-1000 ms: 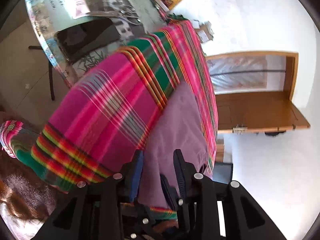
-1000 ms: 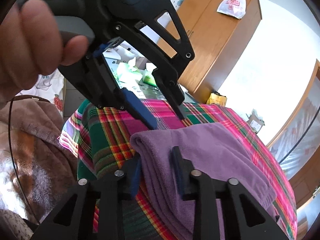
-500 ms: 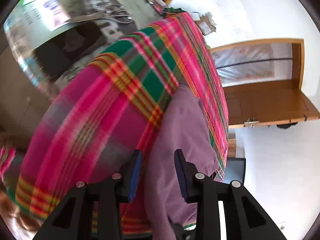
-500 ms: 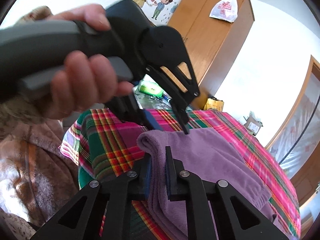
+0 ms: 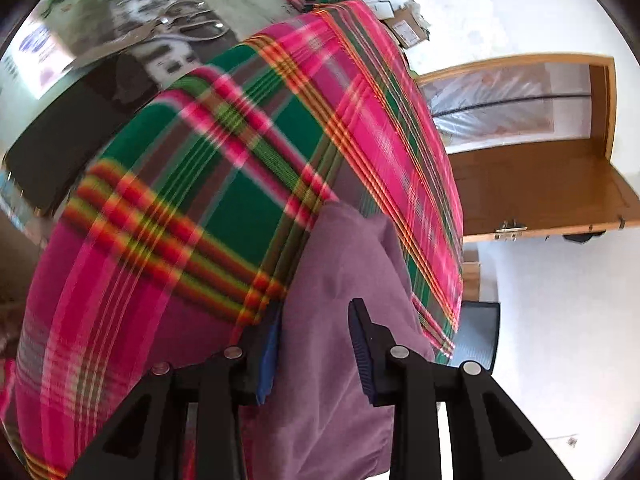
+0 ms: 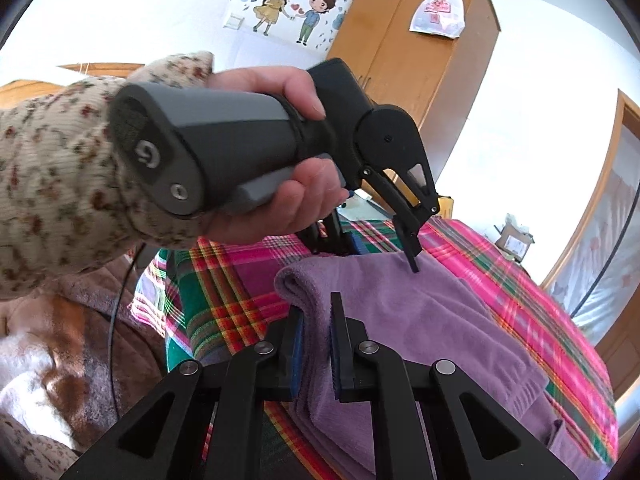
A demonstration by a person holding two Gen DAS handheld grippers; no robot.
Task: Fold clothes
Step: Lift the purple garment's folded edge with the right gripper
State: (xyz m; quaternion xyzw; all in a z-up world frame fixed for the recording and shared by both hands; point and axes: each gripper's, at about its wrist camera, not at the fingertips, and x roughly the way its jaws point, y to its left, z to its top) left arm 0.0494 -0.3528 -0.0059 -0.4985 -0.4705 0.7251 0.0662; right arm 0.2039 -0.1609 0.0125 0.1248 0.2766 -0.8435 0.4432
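1. Your purple garment (image 6: 420, 320) lay folded on the plaid cloth (image 6: 224, 292). In the right wrist view its long axis ran from a rounded fold at frame centre down toward the lower right corner; in the left wrist view the same garment (image 5: 340, 320) ran from mid-frame to the bottom edge.

2. Your right gripper (image 6: 316, 344) pinched the garment's near folded edge at lower centre. Its jaws stood narrow with the purple fabric pressed between the blue pads, and they had just been closing on it: a second earlier they stood wide on either side of the fold.

3. Your left gripper (image 5: 314, 350) stood about half open over the far end of the garment. Purple fabric lay between its fingers, but whether the pads pressed on it could not be told. In the right wrist view one dark fingertip (image 6: 412, 258) of that left gripper (image 6: 380, 248) touched down on the garment's far edge.

4. Your left hand (image 6: 280, 184), in a floral sleeve (image 6: 52, 184), gripped the handle at upper left of the right wrist view. It had swung across since the earlier frame, when the tool filled the upper left corner.

5. The plaid cloth in the left wrist view (image 5: 180, 200) was blurred, and the garment sat lower and larger than before.
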